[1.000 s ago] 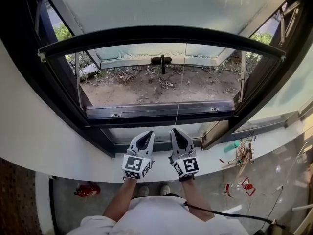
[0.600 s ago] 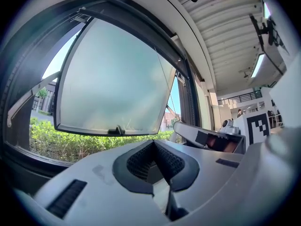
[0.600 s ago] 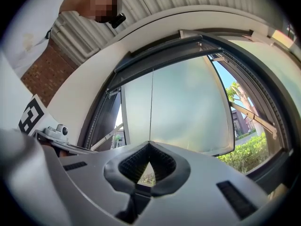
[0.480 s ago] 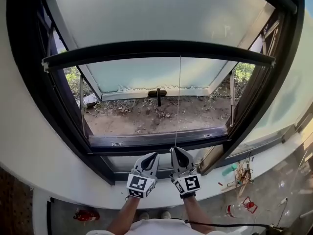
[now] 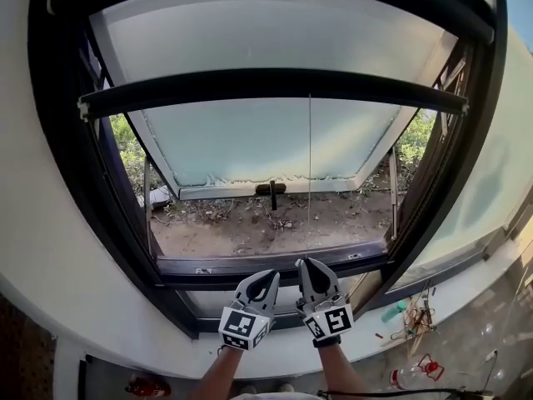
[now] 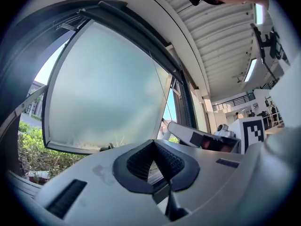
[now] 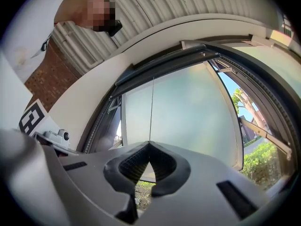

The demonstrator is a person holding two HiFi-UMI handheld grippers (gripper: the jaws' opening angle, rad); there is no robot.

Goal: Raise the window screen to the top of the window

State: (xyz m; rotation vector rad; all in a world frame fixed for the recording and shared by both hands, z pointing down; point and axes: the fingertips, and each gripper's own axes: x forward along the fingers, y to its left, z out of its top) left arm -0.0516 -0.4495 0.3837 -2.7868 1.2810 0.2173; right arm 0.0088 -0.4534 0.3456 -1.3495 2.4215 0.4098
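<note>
Nearest: left gripper (image 5: pixel 269 275) shut, empty; right gripper (image 5: pixel 306 262) pinched on the thin pull cord (image 5: pixel 309 182). Farther up: screen bar (image 5: pixel 266 84) partway up the window frame (image 5: pixel 50 140), well below its top. Probably about half done; more raising needed.

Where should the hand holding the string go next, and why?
Probably lift the right gripper a little higher. Its jaws pinch the cord that hangs from the screen bar, and that bar sits well below the top of the window frame.
</note>
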